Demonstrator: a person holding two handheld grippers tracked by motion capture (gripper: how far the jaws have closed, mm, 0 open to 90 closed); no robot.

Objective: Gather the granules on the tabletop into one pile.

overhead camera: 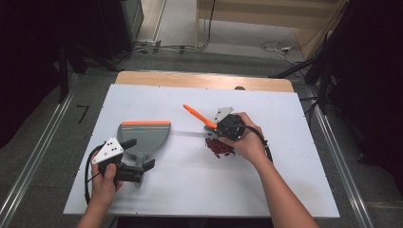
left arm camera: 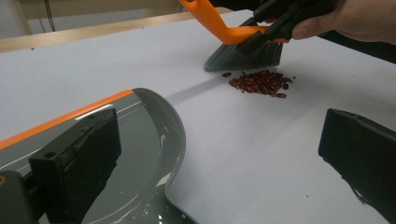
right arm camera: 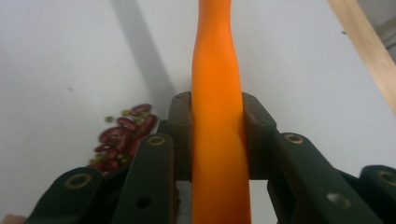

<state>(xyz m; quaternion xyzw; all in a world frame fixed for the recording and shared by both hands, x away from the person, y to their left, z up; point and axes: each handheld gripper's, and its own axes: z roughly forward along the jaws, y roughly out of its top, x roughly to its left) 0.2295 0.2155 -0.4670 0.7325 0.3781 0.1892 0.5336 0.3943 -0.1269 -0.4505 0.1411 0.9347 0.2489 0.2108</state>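
A person at a white counter (overhead camera: 190, 190) works a hand brush (overhead camera: 199, 115) and a grey dustpan (overhead camera: 145, 137) with a claw in each hand. The right claw (overhead camera: 227, 126), right of centre in the high view, is pinched tight on the brush's orange handle (right arm camera: 215, 116), its pads pressed against both sides of it. The handle slants toward the upper left of the high view; in the left gripper view the dark bristles (left arm camera: 245, 57) stand just above a small heap of red beans (left arm camera: 261, 82). In the right gripper view a few small green beans (right arm camera: 116, 115) lie mixed into that heap.

The left claw (overhead camera: 140, 154), at the lower left of the high view, has its jaws spread wide on either side of the dustpan's stub handle, not pressing it. The pan lies flat, its orange-trimmed lip (overhead camera: 146, 123) toward the far edge of the counter.

Bare white surface lies between pan and beans, with nothing in the way. More open surface runs to the right and near edges of the counter. A wooden strip (overhead camera: 204, 80) borders the far edge. Beyond it, cables (overhead camera: 278, 47) trail across the floor, and metal rails (overhead camera: 28, 166) flank the counter on both sides.
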